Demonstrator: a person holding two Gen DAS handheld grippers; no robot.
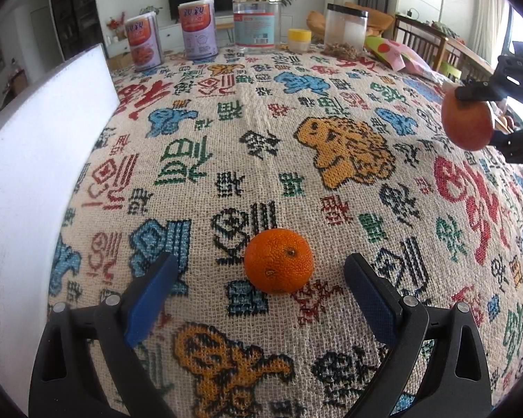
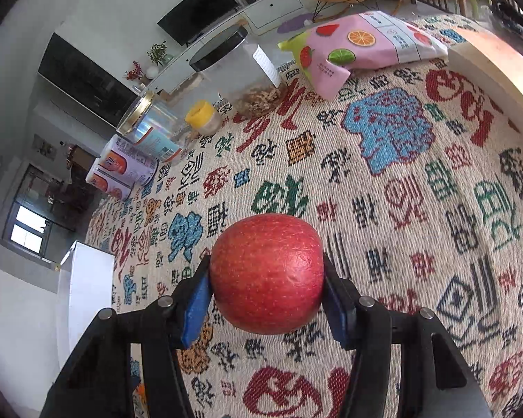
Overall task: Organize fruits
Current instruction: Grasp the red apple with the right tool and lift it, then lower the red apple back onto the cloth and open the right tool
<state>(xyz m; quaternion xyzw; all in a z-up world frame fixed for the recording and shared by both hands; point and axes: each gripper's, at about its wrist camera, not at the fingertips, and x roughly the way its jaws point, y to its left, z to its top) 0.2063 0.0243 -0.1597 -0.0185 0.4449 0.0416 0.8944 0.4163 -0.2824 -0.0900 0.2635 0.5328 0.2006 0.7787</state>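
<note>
- Right gripper [image 2: 266,294] clamps the apple [image 2: 266,273] between both pads, lifted clear of the cloth [image 2: 383,209] near its right edge.
- Left gripper [image 1: 258,278] is open, jaws wide astride the orange [image 1: 279,260], not touching it.
- Orange sits on the cloth toward the near edge.
- Advice: keep the apple level; squeeze the orange at its middle.

Red speckled apple [image 2: 266,273] in black tongs [image 2: 265,287] with blue pads [image 2: 196,308], orange mandarin [image 1: 278,261], worktop cloth [image 1: 296,160] beige woven with red, blue, green, black, orange characters, white box [image 1: 35,160] at nine o'clock.
</note>
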